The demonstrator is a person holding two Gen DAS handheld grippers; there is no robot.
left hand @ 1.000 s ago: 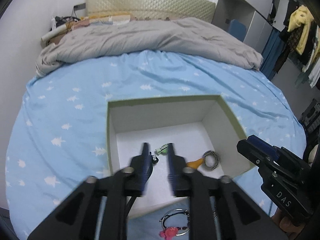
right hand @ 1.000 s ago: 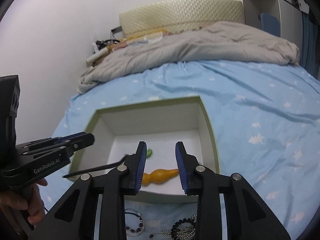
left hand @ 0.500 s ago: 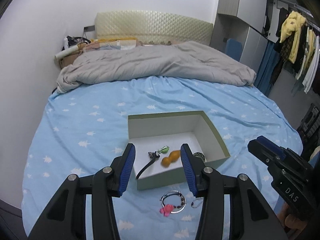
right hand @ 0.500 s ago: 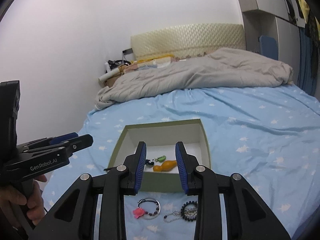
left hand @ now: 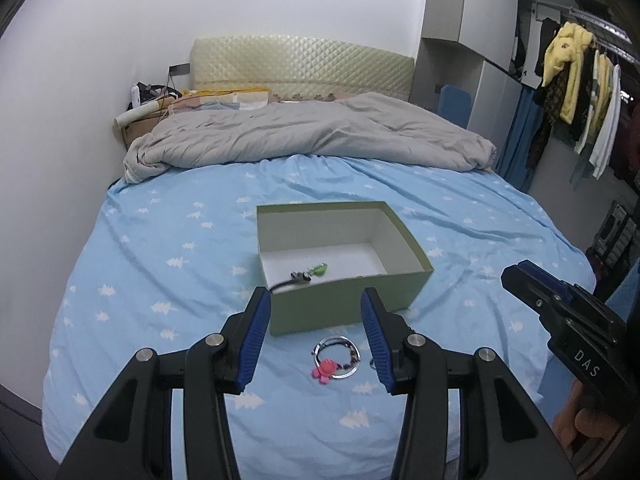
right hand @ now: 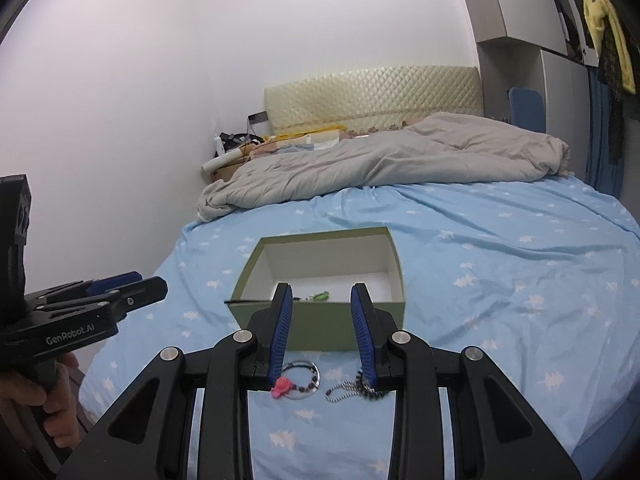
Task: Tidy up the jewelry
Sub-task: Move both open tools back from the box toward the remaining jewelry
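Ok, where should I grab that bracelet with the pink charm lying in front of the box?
Grip the pink charm bracelet at its thin ring, coming straight down from above: it lies flat on the sheet, so only the band's upper edge offers a hold.

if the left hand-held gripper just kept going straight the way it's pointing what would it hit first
Probably the near wall of the green box: it fills the gap ahead of the left hand-held gripper, whose jaws are open and empty. Depth is unclear, so a steeper path could land on the pink-charm bracelet on the blue sheet instead.
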